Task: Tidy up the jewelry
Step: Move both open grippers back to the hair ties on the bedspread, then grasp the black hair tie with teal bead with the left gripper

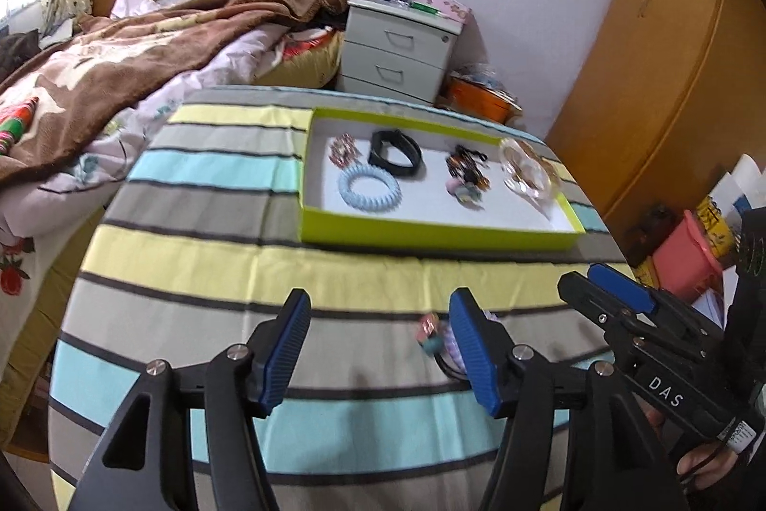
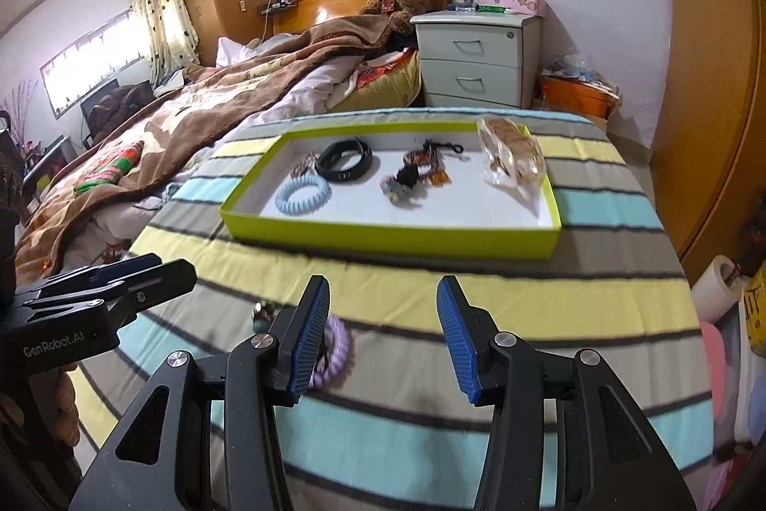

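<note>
Striped cloth covers the worktop, with a bed to the left and a nightstand behind.

Left wrist view: left gripper has its jaws spread wide, nothing between them. Lime tray sits further back and already holds a blue coil tie, black band, a small patterned piece, a dark tangled cluster and a clear bag. Outside the tray, a purple coil tie and a small charm piece lie on the cloth, mostly hidden behind the right-hand finger. Right gripper comes in from the side.
Risk: that finger is just beside the 2 loose items and blocks the view of them; closing from here would likely clip 1 edge and flick it away.

Right wrist view: right gripper also has its jaws spread and empty. Purple coil tie is half hidden behind the left-hand finger, charm piece beyond it, left gripper close by.
Risks: both tools converge on the same spot, so a collision is possible; the coil is outside the jaw gap, so a grab misses unless shifted left; dragging on the cloth could wrinkle it and shift the tray; the coil may snag the charm and lift both.
</note>
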Demonstrator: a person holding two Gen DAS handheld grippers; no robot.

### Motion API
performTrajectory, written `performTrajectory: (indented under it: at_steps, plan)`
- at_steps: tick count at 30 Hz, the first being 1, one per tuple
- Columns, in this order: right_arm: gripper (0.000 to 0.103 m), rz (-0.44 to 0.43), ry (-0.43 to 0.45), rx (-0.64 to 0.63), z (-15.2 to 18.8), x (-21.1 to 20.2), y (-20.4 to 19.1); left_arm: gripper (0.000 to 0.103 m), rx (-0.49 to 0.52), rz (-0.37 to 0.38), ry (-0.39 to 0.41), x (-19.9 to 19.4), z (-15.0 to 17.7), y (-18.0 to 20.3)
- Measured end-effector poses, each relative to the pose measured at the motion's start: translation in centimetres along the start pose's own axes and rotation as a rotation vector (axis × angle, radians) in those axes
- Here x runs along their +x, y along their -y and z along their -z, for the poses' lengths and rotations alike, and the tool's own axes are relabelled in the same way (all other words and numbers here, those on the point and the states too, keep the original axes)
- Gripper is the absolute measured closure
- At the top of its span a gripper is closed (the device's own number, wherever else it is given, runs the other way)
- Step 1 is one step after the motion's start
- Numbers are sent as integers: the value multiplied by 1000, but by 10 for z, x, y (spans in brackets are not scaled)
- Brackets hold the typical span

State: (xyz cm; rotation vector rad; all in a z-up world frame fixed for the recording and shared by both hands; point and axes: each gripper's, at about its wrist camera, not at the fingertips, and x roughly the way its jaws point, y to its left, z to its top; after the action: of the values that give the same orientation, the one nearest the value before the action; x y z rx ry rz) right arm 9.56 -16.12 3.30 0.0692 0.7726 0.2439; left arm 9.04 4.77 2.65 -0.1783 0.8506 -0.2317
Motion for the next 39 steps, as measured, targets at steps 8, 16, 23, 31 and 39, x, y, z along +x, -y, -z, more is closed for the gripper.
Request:
performTrajectory:
  at_steps: [8, 16, 23, 31, 39]
  plan:
    - [55, 6, 12, 30, 12, -10, 11, 41, 18, 35, -56, 17, 14, 11]
    - [55, -2, 10, 40, 17, -12, 17, 41, 30, 9, -86, 30, 20, 16]
    - [55, -9, 13, 47, 18, -14, 20, 41, 60, -49, -104, 42, 21, 21]
    - [55, -12, 8, 48, 18, -14, 20, 41, 129, -131, -106, 55, 21, 31]
    - [55, -10, 8, 48, 18, -14, 20, 63, 169, -136, -99, 57, 19, 36]
